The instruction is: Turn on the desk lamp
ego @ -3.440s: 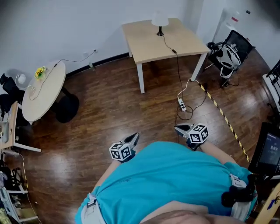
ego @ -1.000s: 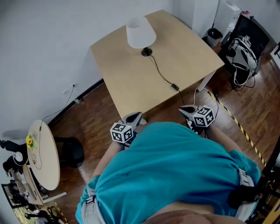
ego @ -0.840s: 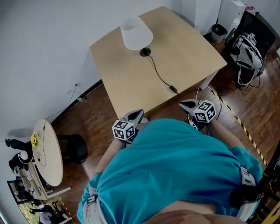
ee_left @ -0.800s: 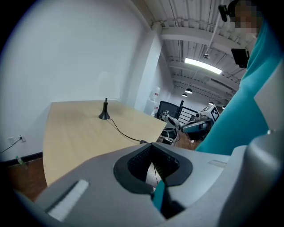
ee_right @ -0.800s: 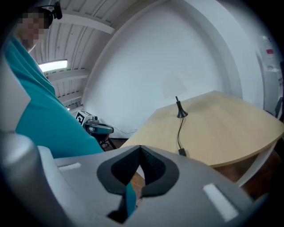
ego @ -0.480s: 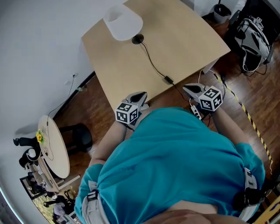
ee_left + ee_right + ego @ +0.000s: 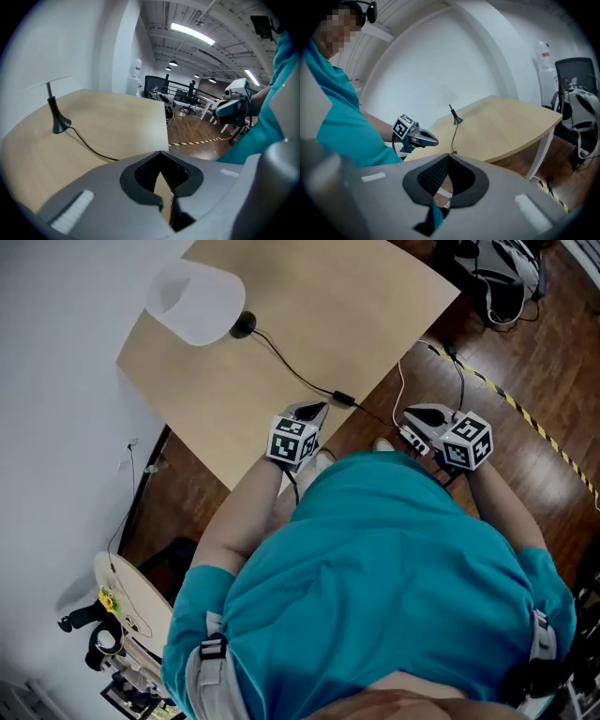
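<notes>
The desk lamp has a white shade [image 7: 195, 302] and a black base [image 7: 243, 325] at the far left of the light wooden table [image 7: 328, 306]. Its black cord runs to an inline switch [image 7: 343, 397] near the table's front edge. My left gripper [image 7: 311, 412] is shut and empty, its tip just left of the switch. My right gripper [image 7: 418, 417] is shut, off the table edge over the floor. In the left gripper view, the lamp base [image 7: 60, 125] and cord [image 7: 89, 145] lie ahead of the left gripper [image 7: 161, 154]. From the right gripper [image 7: 448, 157], the lamp base [image 7: 457, 120] shows far off.
A yellow-and-black tape line [image 7: 530, 423] crosses the wooden floor at the right. A chair with a bag [image 7: 497, 268] stands past the table's right corner. A small round table [image 7: 131, 601] is at the lower left, against the white wall [image 7: 56, 381].
The person has walked up to the table. The lamp and cord switch now lie much closer, and both grippers have reached the table's front edge, still shut.
</notes>
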{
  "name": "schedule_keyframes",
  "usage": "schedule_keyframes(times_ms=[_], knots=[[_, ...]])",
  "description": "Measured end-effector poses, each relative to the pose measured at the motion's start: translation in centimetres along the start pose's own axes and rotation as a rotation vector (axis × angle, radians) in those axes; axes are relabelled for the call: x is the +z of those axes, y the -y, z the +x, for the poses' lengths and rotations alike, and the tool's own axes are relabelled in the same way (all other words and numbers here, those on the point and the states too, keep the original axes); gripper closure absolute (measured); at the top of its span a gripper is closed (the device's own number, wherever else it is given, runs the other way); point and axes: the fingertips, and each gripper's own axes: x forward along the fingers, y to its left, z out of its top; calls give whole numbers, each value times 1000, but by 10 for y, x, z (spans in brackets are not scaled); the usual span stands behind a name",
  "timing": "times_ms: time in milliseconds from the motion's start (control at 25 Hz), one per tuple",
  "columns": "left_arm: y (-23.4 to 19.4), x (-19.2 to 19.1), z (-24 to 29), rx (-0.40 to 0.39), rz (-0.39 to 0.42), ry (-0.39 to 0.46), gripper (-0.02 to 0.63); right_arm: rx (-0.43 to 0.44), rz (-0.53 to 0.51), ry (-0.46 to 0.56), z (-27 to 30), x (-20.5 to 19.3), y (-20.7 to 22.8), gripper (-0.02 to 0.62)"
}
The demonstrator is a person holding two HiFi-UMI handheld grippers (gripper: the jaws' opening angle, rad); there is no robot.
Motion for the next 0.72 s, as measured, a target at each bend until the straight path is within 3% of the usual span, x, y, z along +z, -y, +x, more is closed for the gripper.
schedule_keyframes(times_ms=[240, 440, 720], knots=[[-29, 39, 88, -95, 88, -128, 495, -83, 98, -16, 17, 17, 66, 594], [-21, 19, 126, -106, 139, -223, 495, -100, 140, -4, 15, -3, 85, 594], [-14, 13, 140, -95, 178, -259, 495, -105, 155, 0, 12, -16, 93, 594]])
